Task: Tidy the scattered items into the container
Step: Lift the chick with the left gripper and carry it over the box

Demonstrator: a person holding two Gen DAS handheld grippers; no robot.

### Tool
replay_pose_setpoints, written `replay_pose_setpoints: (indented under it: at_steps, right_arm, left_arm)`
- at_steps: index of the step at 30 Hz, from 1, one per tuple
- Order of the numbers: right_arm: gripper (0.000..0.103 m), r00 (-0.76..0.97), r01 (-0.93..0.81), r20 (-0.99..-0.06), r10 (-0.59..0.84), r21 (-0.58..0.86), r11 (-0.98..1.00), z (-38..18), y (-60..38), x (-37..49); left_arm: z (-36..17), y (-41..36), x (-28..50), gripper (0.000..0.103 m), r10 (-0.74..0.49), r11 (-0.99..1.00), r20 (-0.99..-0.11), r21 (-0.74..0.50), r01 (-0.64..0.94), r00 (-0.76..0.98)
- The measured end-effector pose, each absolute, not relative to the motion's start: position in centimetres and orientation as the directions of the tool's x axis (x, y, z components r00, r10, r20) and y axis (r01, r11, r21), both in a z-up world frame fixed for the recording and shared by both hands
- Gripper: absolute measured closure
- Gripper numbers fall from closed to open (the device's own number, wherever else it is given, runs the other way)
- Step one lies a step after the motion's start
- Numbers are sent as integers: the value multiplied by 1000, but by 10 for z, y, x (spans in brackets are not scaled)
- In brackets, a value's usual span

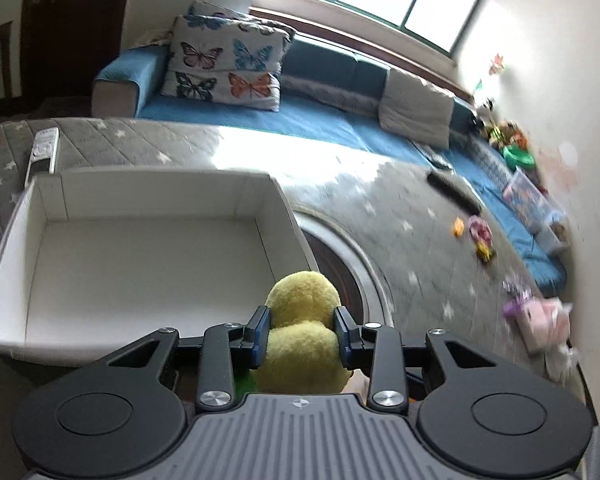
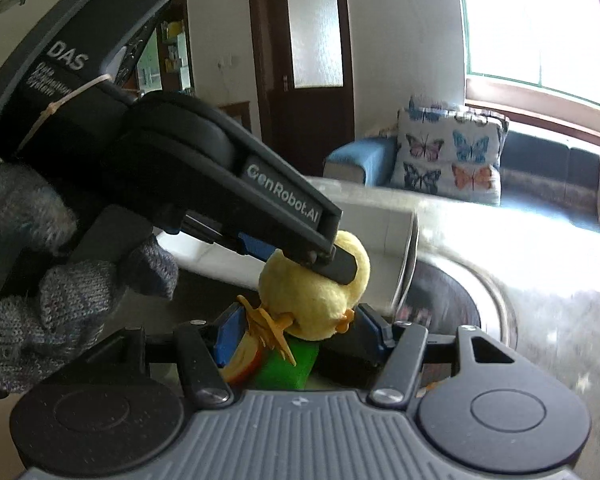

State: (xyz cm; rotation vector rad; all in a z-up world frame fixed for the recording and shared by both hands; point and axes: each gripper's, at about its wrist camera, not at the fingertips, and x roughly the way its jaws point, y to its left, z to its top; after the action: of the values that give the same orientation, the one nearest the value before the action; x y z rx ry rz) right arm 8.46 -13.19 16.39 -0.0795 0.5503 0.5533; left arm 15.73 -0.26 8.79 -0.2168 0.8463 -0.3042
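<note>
My left gripper (image 1: 301,326) is shut on a yellow plush duck (image 1: 302,300), held just right of the near corner of a white, empty cardboard box (image 1: 152,248). In the right wrist view the same duck (image 2: 314,292) hangs from the left gripper's fingers (image 2: 340,266), in front of the box (image 2: 384,224). My right gripper (image 2: 302,334) is open, its blue pads either side of the duck's underside. A green block (image 2: 288,366) and an apple slice toy (image 2: 242,362) lie below it.
The box stands on a grey starred table cover (image 1: 380,216). A white remote (image 1: 42,152) lies behind the box. A dark remote (image 1: 454,192) and small toys (image 1: 480,236) are scattered right, a pink toy (image 1: 540,320) nearer. A blue sofa (image 1: 300,116) with butterfly cushions (image 1: 228,68) is behind.
</note>
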Motion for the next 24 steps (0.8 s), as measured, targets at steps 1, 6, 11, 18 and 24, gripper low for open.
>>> replay_pose_setpoints:
  at_steps: [1, 6, 11, 18, 24]
  right_arm:
    - [42, 715, -519, -511, 477, 69, 852, 166, -130, 91]
    - [42, 726, -510, -495, 477, 77, 857, 167, -125, 118]
    - [42, 724, -483, -506, 468, 111, 868, 157, -134, 134]
    - [42, 709, -451, -541, 454, 148, 880, 137, -146, 140]
    - [42, 693, -444, -559, 456, 167, 880, 125, -149, 141]
  left_arm:
    - [89, -2, 164, 67, -346, 935, -699, -311, 169, 626]
    - [86, 2, 201, 69, -315, 942, -709, -316, 115, 631]
    - [64, 2, 231, 86, -325, 934, -739, -349, 77, 591]
    - [36, 1, 252, 89, -317, 936, -772, -348, 52, 551]
    - [37, 2, 254, 87, -339, 930, -764, -360, 72, 550]
